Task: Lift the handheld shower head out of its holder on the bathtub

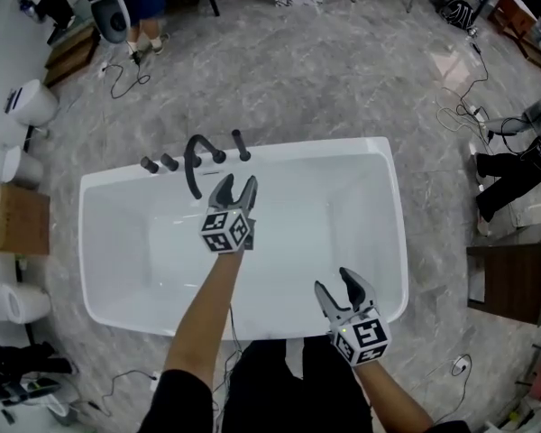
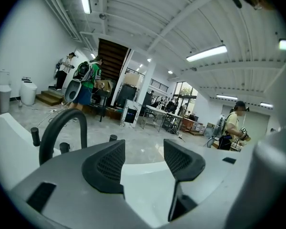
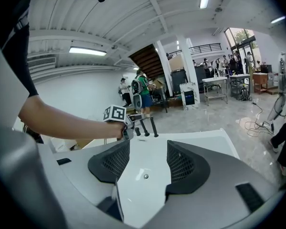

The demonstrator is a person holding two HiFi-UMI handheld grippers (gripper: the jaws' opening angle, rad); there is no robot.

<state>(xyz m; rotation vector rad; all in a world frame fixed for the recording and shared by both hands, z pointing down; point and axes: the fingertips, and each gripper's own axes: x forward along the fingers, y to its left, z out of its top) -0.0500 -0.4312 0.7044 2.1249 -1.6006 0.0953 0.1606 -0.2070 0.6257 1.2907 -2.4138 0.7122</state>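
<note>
A glossy white bathtub (image 1: 279, 146) stands on a grey marbled floor (image 1: 279, 70). On its far rim the slim black shower head (image 1: 242, 147) stands upright beside a curved spout (image 1: 195, 156). Over the tub, the left gripper (image 1: 237, 183) gapes empty. At the near rim, so does the right gripper (image 1: 333, 280).

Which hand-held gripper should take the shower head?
Left. The left hand-held gripper hovers open just short of the shower head; the right hand-held gripper sits back at the near rim of the bathtub.
</note>
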